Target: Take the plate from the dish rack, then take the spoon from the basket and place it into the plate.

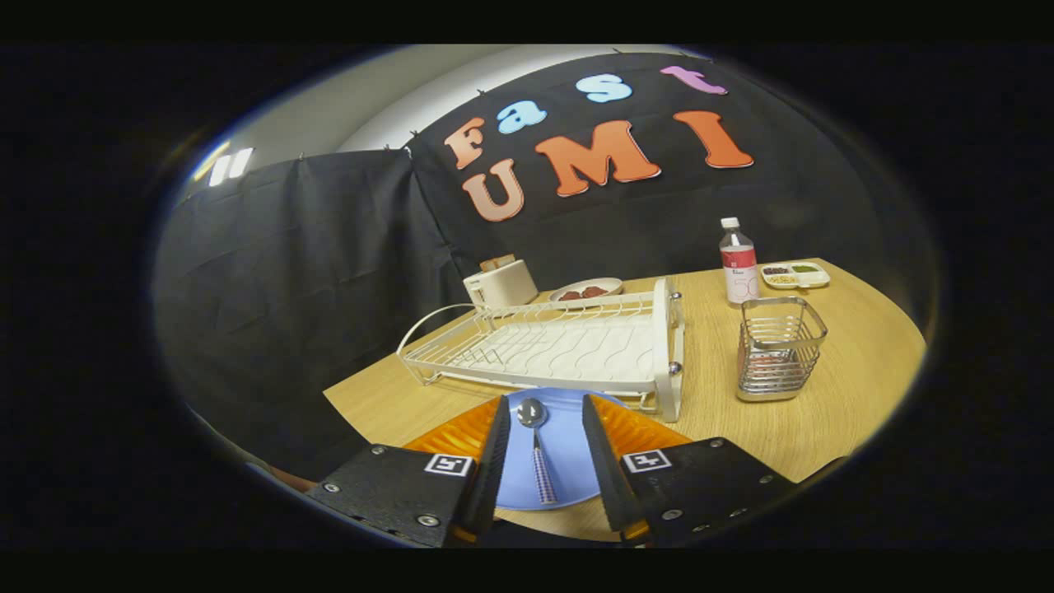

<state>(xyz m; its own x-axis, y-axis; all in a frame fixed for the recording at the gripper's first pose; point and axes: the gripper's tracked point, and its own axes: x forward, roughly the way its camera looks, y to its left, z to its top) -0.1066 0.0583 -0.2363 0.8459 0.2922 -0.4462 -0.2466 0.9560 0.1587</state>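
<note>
Claw was spread wide, holding nothing; both fingers flanked the plate without touching the spoon lying between them.

Layout, big to small:
- Wooden table: carried everything, its near edge just under the claw.
- White wire dish rack: mid-table, empty, just beyond the plate and touching or nearly touching its far rim; can't tell which.
- Blue plate: flat on the table at the near edge, between the fingers.
- Steel wire basket: toward the right edge, well apart from the plate; something reddish low inside, can't tell what.
- White toaster, a dish of red food, a bottle and a divided snack tray: along the far edge.
- Spoon: in the plate, bowl toward the rack, patterned handle toward the claw.

Judgement: both steps looked done; only the withdrawal was left.

Risks:
- Fingers sat low and close on either side of the plate. A skewed pull-back could clip the rim and slide the plate, which was close to the near edge.
- A knock on the rim could roll the spoon out; it lay loose.
- Closing the claw here would pinch the handle and drag the spoon off.
- Pushing forward would shove the plate into the rack.
</note>
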